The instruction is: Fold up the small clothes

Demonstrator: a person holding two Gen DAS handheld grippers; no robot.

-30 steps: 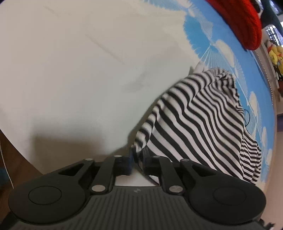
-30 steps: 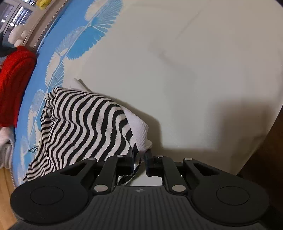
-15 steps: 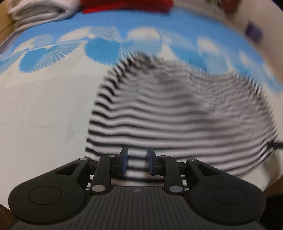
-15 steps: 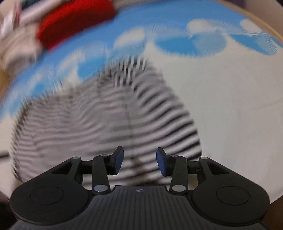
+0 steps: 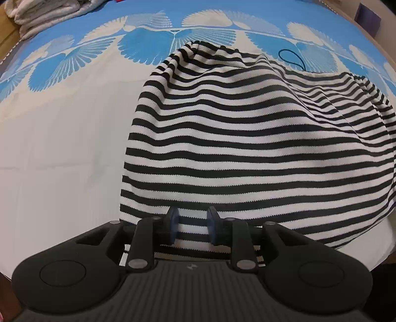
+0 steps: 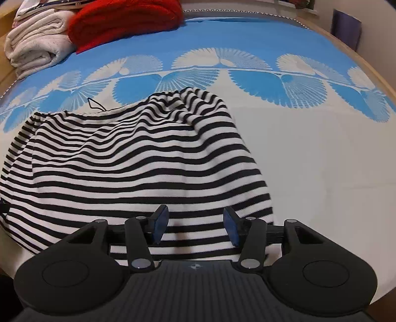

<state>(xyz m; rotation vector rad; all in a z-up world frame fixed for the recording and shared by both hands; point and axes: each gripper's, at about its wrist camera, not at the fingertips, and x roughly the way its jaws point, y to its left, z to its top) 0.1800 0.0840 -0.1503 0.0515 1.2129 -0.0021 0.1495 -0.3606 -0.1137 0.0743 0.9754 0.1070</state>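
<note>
Left wrist view, item one: striped garment (image 5: 247, 153), black and white bands, lying spread on the bed cover (image 5: 61, 158). It fills the centre and right of the frame, gathered and rumpled along its upper edge, flatter toward the bottom. Item two: my left gripper (image 5: 191, 226), bottom centre, jaws a little apart and just been opening; the cloth lies beneath the gap, and the blue pads (image 5: 173, 224) do not press on it. Item three: a thin dark cord loop (image 5: 292, 59), upper right, at the garment's top edge. Item four: folded pale towels (image 5: 42, 14), upper left corner.

Right wrist view, item one: the same striped garment (image 6: 138, 168), here filling the left and centre, its bunched end near upper centre. Item two: my right gripper (image 6: 195, 226), bottom centre, jaws standing wider than the left pair, also just been opening, nothing clamped; striped cloth shows below and between them. Item three: bed cover (image 6: 309, 161), plain pale in the lower part, blue with white fan patterns across the upper part. Item four: red knitted piece (image 6: 123, 22), top left of centre, touching the folded pale towels (image 6: 37, 47) at upper left. Item five: a thin dark cord (image 6: 95, 105) at the garment's upper left edge.
</note>
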